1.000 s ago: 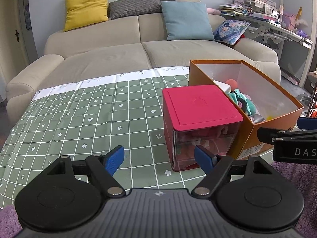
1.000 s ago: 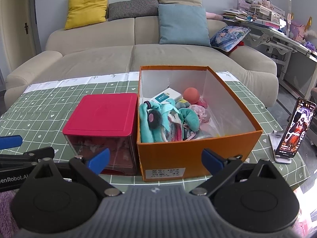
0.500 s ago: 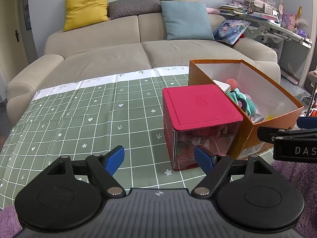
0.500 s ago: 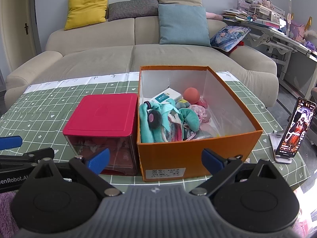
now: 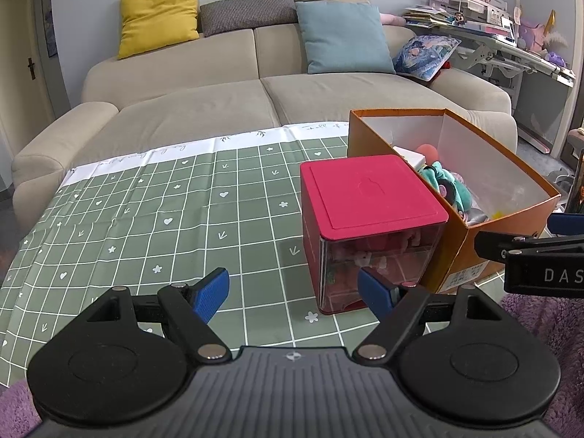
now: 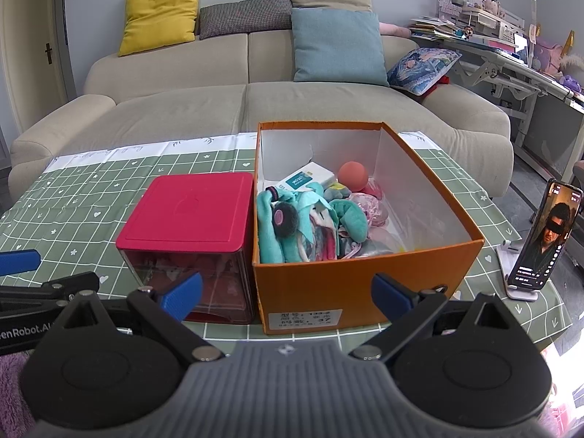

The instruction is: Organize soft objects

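An open orange cardboard box (image 6: 365, 277) stands on the green checked tablecloth (image 6: 73, 219) and holds several soft things: a teal plush toy (image 6: 288, 226), a coral ball (image 6: 352, 175), pink fabric (image 6: 368, 208) and a white packet (image 6: 306, 179). A clear storage box with a red lid (image 6: 189, 215) stands touching its left side, with pink items inside. The orange box (image 5: 503, 189) and red-lidded box (image 5: 368, 193) also show in the left wrist view. My left gripper (image 5: 294, 292) is open and empty near the table's front edge. My right gripper (image 6: 286, 292) is open and empty in front of the orange box.
A beige sofa (image 6: 219, 109) with yellow (image 6: 160, 14), grey and blue cushions stands behind the table. A phone on a stand (image 6: 547, 241) stands at the table's right edge. A cluttered desk (image 6: 511, 54) is at the far right. A purple rug (image 5: 547, 314) lies below the table.
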### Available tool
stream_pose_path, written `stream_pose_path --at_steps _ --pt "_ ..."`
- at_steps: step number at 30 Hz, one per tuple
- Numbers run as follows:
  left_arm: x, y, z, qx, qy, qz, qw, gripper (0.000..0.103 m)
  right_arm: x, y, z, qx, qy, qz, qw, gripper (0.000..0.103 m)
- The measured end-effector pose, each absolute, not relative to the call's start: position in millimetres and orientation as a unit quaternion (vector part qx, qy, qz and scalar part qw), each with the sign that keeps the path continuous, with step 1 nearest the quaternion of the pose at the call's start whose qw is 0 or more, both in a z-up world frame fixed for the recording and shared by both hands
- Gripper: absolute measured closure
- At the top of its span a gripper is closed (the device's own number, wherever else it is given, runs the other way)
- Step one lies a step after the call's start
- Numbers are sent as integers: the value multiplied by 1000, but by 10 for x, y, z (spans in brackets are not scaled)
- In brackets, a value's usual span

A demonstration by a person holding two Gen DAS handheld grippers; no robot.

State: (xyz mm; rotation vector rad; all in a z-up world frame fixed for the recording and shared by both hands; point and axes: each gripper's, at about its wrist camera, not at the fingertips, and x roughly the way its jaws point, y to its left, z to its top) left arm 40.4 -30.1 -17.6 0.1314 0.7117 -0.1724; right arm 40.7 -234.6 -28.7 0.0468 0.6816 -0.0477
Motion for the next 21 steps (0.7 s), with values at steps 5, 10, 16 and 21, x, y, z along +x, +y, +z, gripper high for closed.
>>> stream_pose_path --at_steps 5,10,16,21 --pt "409 -292 -183 64 349 -87 931 10 411 -2350 -291 23 334 -23 942 6" --pt "409 -294 -182 64 349 -86 931 10 411 -2348 -291 23 334 -23 942 6" --pt "410 -292 -182 64 349 -87 931 10 411 -2346 -292 23 335 -23 942 6" --pt "405 -278 -177 57 348 -89 931 10 410 -2346 -291 23 335 -23 942 6"
